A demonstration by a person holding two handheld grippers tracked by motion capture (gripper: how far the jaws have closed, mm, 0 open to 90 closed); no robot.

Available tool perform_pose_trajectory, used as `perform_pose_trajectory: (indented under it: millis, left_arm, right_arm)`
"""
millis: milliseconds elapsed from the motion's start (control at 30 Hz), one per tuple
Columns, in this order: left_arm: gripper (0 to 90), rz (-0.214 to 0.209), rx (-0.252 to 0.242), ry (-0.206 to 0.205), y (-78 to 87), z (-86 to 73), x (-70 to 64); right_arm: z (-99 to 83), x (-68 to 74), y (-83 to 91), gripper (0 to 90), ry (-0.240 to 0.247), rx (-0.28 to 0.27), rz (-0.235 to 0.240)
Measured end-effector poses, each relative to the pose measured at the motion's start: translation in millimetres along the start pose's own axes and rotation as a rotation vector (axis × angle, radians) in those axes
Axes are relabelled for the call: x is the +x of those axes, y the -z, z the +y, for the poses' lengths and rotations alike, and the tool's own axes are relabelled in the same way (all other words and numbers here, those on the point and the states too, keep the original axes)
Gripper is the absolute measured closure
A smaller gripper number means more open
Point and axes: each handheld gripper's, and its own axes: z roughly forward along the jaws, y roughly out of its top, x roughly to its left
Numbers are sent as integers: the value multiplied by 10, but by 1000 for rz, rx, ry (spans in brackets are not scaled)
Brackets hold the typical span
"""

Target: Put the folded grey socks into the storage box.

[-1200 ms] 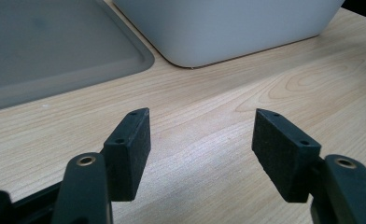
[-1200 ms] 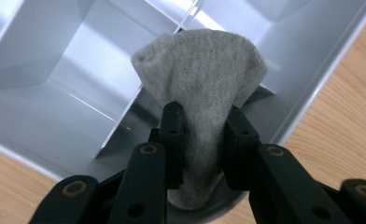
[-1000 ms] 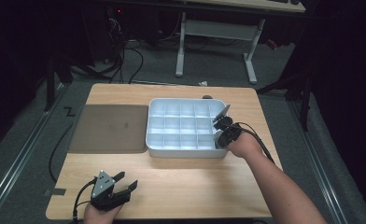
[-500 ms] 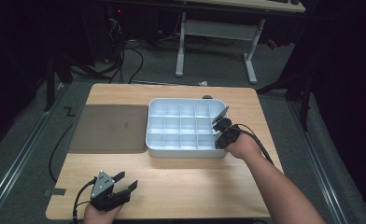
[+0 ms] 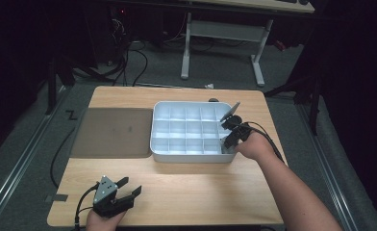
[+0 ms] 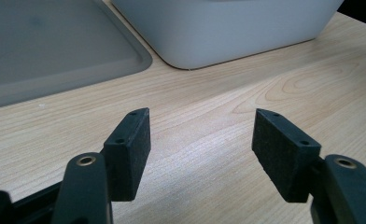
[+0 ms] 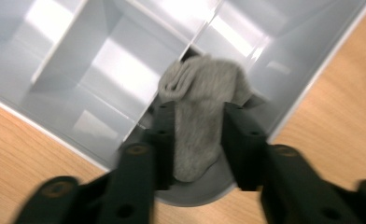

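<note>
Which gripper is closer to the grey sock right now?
Right. The right gripper is shut on the grey sock over a corner compartment of the white divided bin. The left gripper rests open at the table's near edge, well apart.

Grey sock point(image 7: 197, 126); white divided tray point(image 5: 163, 150); pale wood table point(image 5: 201, 187).

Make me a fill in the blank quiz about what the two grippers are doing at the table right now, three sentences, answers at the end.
1. The right gripper is shut on a rolled grey ____.
2. It holds it over a corner compartment of the white divided ____.
3. The left gripper rests near the table's front edge with its jaws ____ and nothing between them.

Missing words: sock; tray; open
</note>
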Motion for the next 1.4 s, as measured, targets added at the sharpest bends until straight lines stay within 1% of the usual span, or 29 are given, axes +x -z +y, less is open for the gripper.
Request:
perform_pose_trajectory:
  millis: [67,100,133,167,200,267,333,367,400,433,467,500,533,567,633,667,833,867,933,967,1000,1033,1067,1100,1167,1200,1267,1333,1400]
  left_arm:
    - [380,-1,0,-1,0,-1,-3]
    - [379,-2,1,-2,-1,-2,-5]
    - [380,-1,1,-2,-2,-2,-7]
    - [380,-1,1,-2,-2,-3,-8]
    - [380,-1,3,-4,-1,-3,-5]
    - [379,-1,1,-1,-3,-4,-5]
    - [380,-1,1,2,-2,-6,-1]
    - [379,-1,1,2,-2,-7,0]
    - [380,-1,2,2,-1,-7,1]
    - [380,-2,2,2,-2,-7,2]
    - [380,-2,3,1,-4,-7,3]
    - [380,-2,3,2,-7,-8,3]
    - [379,-2,4,1,-10,-9,1]
    - [380,-3,4,1,-10,-9,-1]
    - [380,-6,4,0,-5,-7,-4]
    - [380,-4,2,1,-5,-7,-5]
    - [379,-7,6,-1,-6,-6,-11]
    - [380,-7,6,-2,-7,-6,-12]
    - [380,-6,5,-1,-6,-6,-11]
    - [379,-6,5,0,-5,-6,-7]
    - [380,-6,5,1,-7,-7,-6]
    - [380,-5,6,0,-8,-7,-4]
    - [380,-3,7,-1,-11,-8,-4]
    - [379,-3,7,-1,-13,-9,-5]
    - [380,-3,7,-2,-15,-8,-8]
    - [380,-4,8,-3,-15,-7,-10]
    - [379,-5,9,-6,-18,-6,-15]
    - [379,-5,9,-7,-15,-6,-18]
    - [380,-3,8,-7,-13,-7,-20]
  right_arm:
    - [29,-8,49,834,3,-20,-15]
    - [46,-7,62,884,-3,-20,-27]
    - [62,-13,55,900,-6,-15,-37]
    - [77,-28,28,900,6,-14,-43]
    - [92,-30,-13,900,0,0,-54]
    - [109,-41,-93,900,14,16,-61]
    - [122,-32,-179,900,-3,49,-65]
    - [128,-37,-235,900,20,59,-64]
    - [129,-19,-257,900,7,72,-67]
    - [137,-24,-292,900,34,70,-72]
    - [143,-7,-316,900,28,80,-76]
    - [150,16,-339,900,12,89,-83]
    - [164,6,-367,900,47,90,-90]
    - [174,27,-397,900,46,99,-98]
    - [184,50,-430,900,41,110,-108]
    - [190,54,-441,900,51,114,-113]
    - [188,56,-451,900,56,112,-117]
    - [188,52,-451,900,56,112,-116]
    - [185,49,-427,897,35,110,-109]
    - [181,43,-412,871,34,103,-108]
    - [170,37,-371,852,21,95,-101]
    - [162,29,-340,846,21,86,-95]
    - [148,22,-290,846,15,72,-82]
    - [129,21,-237,848,-3,64,-72]
    - [86,11,-158,859,-1,54,-44]
    - [53,21,-140,858,-11,67,-25]
    - [14,28,-176,852,-2,94,-2]
    - [-18,52,-270,852,1,139,-2]
    - [-24,76,-344,853,5,147,-9]
